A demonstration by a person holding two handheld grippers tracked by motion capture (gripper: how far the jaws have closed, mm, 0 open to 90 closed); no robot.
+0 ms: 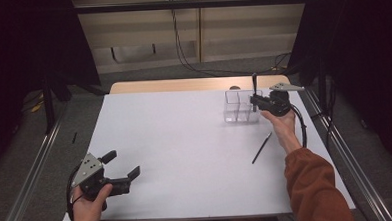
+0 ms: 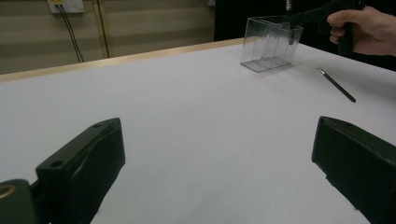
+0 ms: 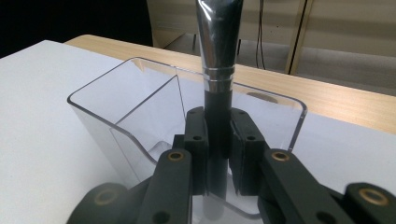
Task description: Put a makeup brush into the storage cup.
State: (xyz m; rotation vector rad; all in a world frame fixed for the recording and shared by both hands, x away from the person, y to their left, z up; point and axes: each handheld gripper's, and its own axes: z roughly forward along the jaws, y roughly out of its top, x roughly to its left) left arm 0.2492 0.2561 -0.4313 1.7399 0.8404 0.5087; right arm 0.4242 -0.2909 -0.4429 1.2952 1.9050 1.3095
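- Makeup brush (image 3: 218,88) upright, dark handle down, clamped between the pads of the right gripper (image 3: 218,154). Held vertical directly over the clear organizer (image 3: 116,121), likely so the handle can drop straight into a compartment.
- Handle end sits inside the organizer's rim; which compartment, cannot tell for sure, it looks like the one nearest the gripper.
- Right gripper (image 1: 256,102) nearly closed, jaws tight on the brush handle. Right hand (image 1: 279,124) reaches forward, forearm stretched toward the organizer (image 1: 240,107), gripper about level.
- Thin black pencil (image 1: 261,147) lies flat on the white table (image 1: 185,141), near the organizer on the person's side, untouched.
- Left gripper (image 1: 121,166) well apart from the organizer, jaws wide, holding nothing; left hand (image 1: 88,200) resting at the table's near edge, apparently waiting.
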